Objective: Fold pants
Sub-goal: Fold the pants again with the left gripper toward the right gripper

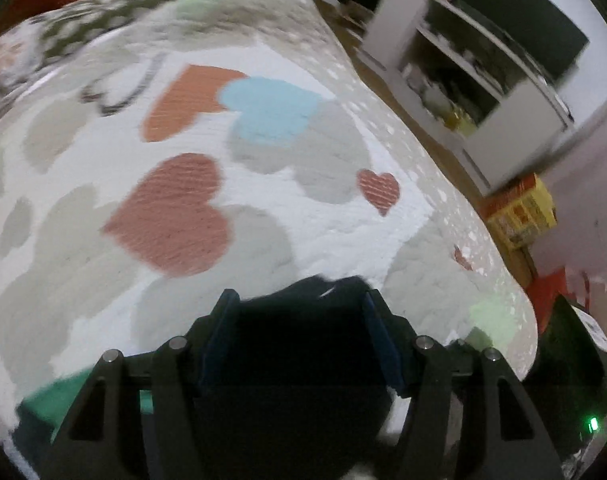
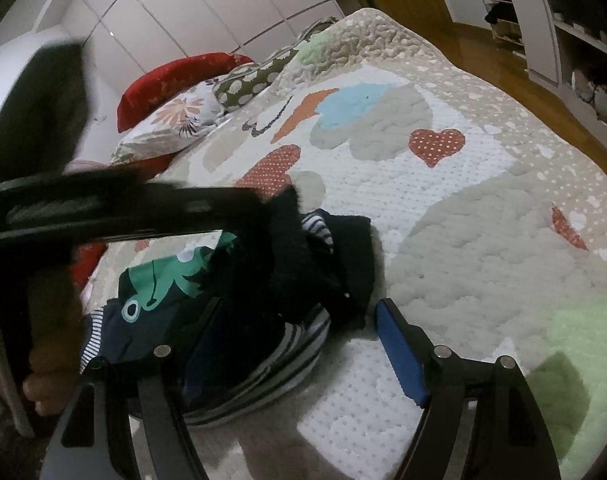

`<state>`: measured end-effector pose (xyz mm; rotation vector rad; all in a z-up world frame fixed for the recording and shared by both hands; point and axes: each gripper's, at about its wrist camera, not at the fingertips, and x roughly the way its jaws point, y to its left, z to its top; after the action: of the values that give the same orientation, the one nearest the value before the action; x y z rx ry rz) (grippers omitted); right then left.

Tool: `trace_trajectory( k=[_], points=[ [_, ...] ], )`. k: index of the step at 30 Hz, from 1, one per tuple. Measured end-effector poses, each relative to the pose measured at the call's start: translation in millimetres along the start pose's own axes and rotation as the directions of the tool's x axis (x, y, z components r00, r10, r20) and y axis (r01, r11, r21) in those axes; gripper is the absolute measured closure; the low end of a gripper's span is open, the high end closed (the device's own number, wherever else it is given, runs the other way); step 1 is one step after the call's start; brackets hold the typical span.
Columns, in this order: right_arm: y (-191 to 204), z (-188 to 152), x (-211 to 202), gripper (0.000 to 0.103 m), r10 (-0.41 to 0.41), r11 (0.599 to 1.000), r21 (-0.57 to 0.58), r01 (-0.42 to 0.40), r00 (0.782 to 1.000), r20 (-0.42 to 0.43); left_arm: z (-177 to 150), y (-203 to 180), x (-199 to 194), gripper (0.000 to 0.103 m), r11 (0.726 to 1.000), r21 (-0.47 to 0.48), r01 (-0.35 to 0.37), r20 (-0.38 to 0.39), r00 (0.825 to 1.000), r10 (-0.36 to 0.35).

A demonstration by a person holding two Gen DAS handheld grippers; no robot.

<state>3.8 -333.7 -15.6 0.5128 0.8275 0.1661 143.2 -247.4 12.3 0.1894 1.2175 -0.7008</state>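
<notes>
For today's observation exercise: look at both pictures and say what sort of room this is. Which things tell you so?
Most likely a bedroom in a home. A bed is covered by a quilt with heart patterns, pillows lie at its far end, and tall white wardrobe doors line the wall behind. Shelves stand on a wooden floor beside it.

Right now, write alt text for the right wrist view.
A pile of dark clothes, one with a green print, lies on a heart-patterned quilt. The open right tool hangs just above it. The left tool crosses from the left, holding dark fabric.

A heart-patterned quilt (image 2: pixel 483 208) covers the bed; red pillow (image 2: pixel 175 76) behind.
</notes>
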Motion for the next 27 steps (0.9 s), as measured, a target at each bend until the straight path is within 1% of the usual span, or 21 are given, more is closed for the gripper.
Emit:
trace_trajectory(
  k=[1,2,4,5,6,7,8,9,10,11,12,15,17,18,19,21,22,23,24,25,27],
  points=[
    [0,0,1,0.023,0.002,1.0,0.004,-0.002,1.0,0.002,2,-6,9,0.036,1.0,0.027,0.002,-0.023,1.0,-0.001],
    [-1,1,1,0.023,0.005,1.0,0.008,-0.005,1.0,0.005,3,-8,16,0.035,0.999,0.04,-0.004,-0.037,0.999,0.005],
    [-1,3,3,0.026,0.001,1.0,0.022,-0.001,1.0,0.014,4,-13,31,0.035,0.998,0.058,-0.019,-0.069,0.997,0.023],
    [-1,5,4,0.037,-0.008,1.0,0.028,0.007,1.0,0.012,3,-16,33,0.043,0.997,0.069,-0.036,-0.068,0.997,0.04],
    [-2,7,5,0.054,-0.019,0.999,0.034,0.019,1.0,0.007,2,-17,32,0.055,0.995,0.076,-0.059,-0.057,0.996,0.063],
    [-3,10,7,0.06,-0.018,0.999,0.042,0.018,1.0,-0.004,1,-17,29,0.072,0.995,0.078,-0.061,-0.05,0.997,0.065],
    [-4,13,9,0.065,-0.002,0.999,0.052,0.002,1.0,-0.013,-1,-15,24,0.078,0.997,0.069,-0.041,-0.044,0.998,0.044],
    [-5,15,9,0.069,0.014,0.998,0.059,-0.013,1.0,-0.017,-3,-11,17,0.081,0.998,0.055,-0.036,-0.024,0.999,0.038],
    [-4,17,8,0.07,0.028,0.998,0.06,-0.026,0.999,-0.017,-5,-8,10,0.083,0.999,0.044,-0.032,-0.004,0.999,0.032],
    [0,17,6,0.073,0.037,0.998,0.049,-0.036,0.999,-0.012,-10,-3,-2,0.083,1.0,0.02,-0.019,0.025,1.0,0.019],
    [6,18,3,0.075,0.048,0.998,0.027,-0.048,0.999,-0.01,-14,2,-10,0.083,1.0,-0.001,-0.011,0.046,0.999,0.011],
    [32,20,-3,0.075,0.069,0.996,-0.053,-0.069,0.998,-0.006,-34,25,-46,0.084,0.996,-0.083,0.017,0.127,0.992,-0.007],
    [57,21,-6,0.075,0.098,0.988,-0.117,-0.099,0.995,-0.013,-50,43,-67,0.083,0.988,-0.15,0.04,0.175,0.985,-0.013],
    [65,19,-6,0.075,0.112,0.984,-0.137,-0.114,0.994,-0.02,-61,56,-77,0.082,0.979,-0.197,0.051,0.2,0.98,-0.011],
    [77,19,-4,0.075,0.136,0.977,-0.163,-0.14,0.99,-0.036,-71,65,-85,0.079,0.969,-0.241,0.058,0.222,0.975,-0.003],
    [97,15,0,0.074,0.173,0.962,-0.201,-0.184,0.982,-0.072,-95,91,-101,0.07,0.939,-0.338,0.059,0.261,0.965,0.033],
    [110,11,6,0.073,0.19,0.952,-0.226,-0.208,0.977,-0.096,-109,101,-109,0.063,0.925,-0.374,0.064,0.275,0.961,0.045],
    [120,7,12,0.069,0.195,0.944,-0.245,-0.219,0.974,-0.118,-123,110,-115,0.058,0.91,-0.408,0.072,0.289,0.956,0.054],
    [130,2,20,0.056,0.195,0.936,-0.266,-0.23,0.969,-0.151,-139,119,-122,0.055,0.891,-0.446,0.079,0.302,0.951,0.067],
    [137,-4,27,0.051,0.196,0.931,-0.276,-0.24,0.964,-0.179,-152,127,-129,0.05,0.875,-0.477,0.077,0.31,0.947,0.085],
    [149,-17,45,0.049,0.205,0.921,-0.278,-0.274,0.945,-0.254,-179,140,-142,0.045,0.837,-0.544,0.054,0.322,0.935,0.148]
  ],
)
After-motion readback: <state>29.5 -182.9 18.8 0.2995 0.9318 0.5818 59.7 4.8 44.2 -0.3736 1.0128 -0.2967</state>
